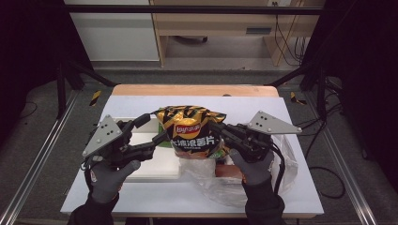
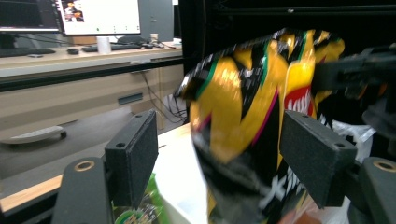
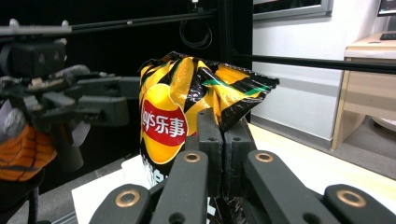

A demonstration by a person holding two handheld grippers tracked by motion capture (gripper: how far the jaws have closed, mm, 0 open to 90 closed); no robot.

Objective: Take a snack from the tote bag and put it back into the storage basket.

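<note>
On white table [image 1: 141, 105], dark room

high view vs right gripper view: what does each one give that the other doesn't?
High view alone: the white table, the clear plastic bag under the chips and both gloved hands. Right gripper view alone: the right hand-held gripper with its jaws pinched shut on the chip bag edge, seen close up. Shared: the yellow-black chip bag held off the table, and the left hand-held gripper open beside it.
</note>
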